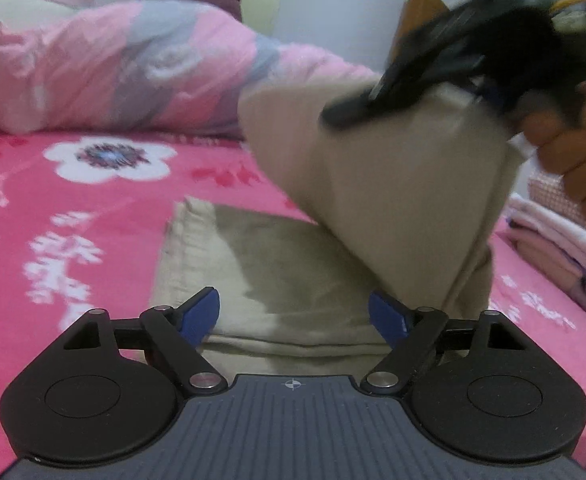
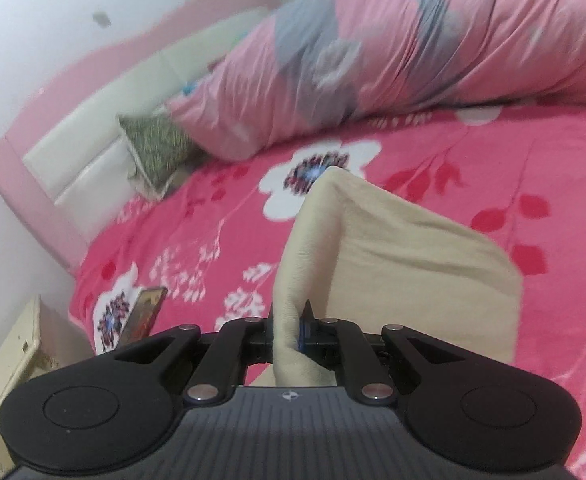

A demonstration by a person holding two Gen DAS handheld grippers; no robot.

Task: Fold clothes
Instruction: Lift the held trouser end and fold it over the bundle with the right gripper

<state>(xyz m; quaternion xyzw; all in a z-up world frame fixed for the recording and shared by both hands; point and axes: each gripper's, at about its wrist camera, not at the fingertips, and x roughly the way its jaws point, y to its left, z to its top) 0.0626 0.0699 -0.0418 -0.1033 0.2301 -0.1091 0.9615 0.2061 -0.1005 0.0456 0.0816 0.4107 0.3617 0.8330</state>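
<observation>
A beige garment (image 1: pixel 293 280) lies on the pink floral bed. My left gripper (image 1: pixel 293 314) is open just above its near part, blue pads (image 1: pixel 201 316) wide apart with cloth beneath them. In the left wrist view my right gripper (image 1: pixel 357 108), held by a hand (image 1: pixel 573 148), lifts one side of the garment (image 1: pixel 393 184) up into a raised fold. In the right wrist view the right gripper (image 2: pixel 291 330) is shut on a pinched edge of the beige garment (image 2: pixel 393 248), which hangs away from it toward the bed.
A pink and grey quilt (image 1: pixel 133 68) is heaped along the far side of the bed. Folded clothes (image 1: pixel 553 236) are stacked at the right. A green cushion (image 2: pixel 157 152) leans by the headboard. A phone (image 2: pixel 145 312) lies near the bed's edge, beside a cream nightstand (image 2: pixel 17 364).
</observation>
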